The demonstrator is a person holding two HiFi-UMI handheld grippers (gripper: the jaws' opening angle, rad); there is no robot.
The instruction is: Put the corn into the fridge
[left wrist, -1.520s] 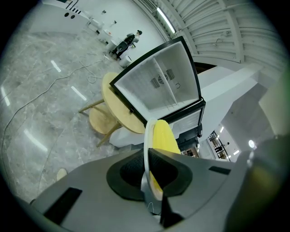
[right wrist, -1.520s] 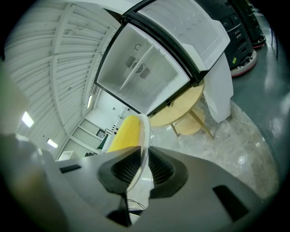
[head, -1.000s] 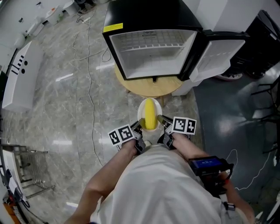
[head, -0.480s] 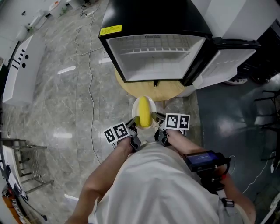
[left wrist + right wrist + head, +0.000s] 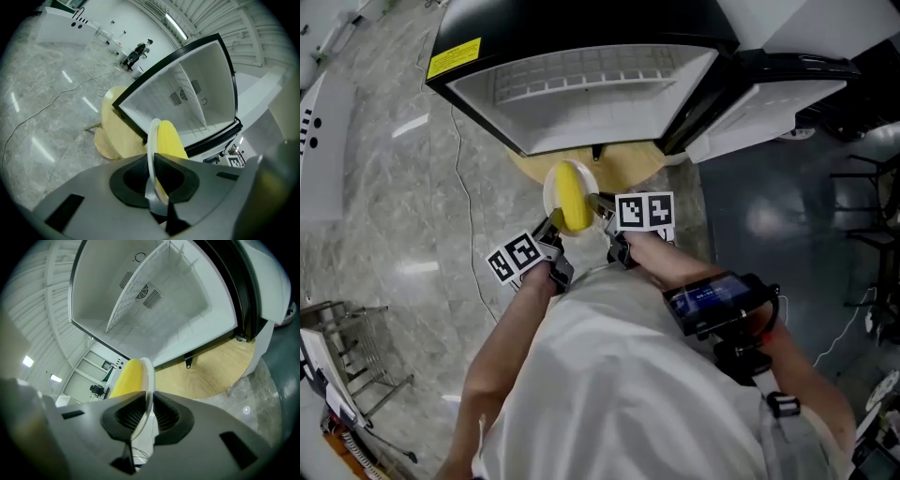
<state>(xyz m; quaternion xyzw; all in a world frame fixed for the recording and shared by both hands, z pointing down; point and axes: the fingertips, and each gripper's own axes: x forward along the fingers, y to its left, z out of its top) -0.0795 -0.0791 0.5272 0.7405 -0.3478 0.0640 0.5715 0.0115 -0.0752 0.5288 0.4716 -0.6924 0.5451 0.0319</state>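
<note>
Here the white plate (image 5: 547, 190) carries the yellow corn (image 5: 573, 199). The left gripper (image 5: 551, 228) and the right gripper (image 5: 602, 208) each have their jaws closed tightly on the plate's rim, on opposite sides, with the corn between them. The plate is just in front of the open fridge (image 5: 581, 103), which stands on a round wooden table (image 5: 630, 165).

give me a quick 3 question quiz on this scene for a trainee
1. True or false: the door of the fridge is shut.
2. Multiple choice: the corn lies on A) a plate B) a bowl C) a tray.
3. What do the left gripper and the right gripper each clamp?
Key: 1 false, it stands open; 2 A; 3 the rim of the plate, one gripper on each side.
</note>
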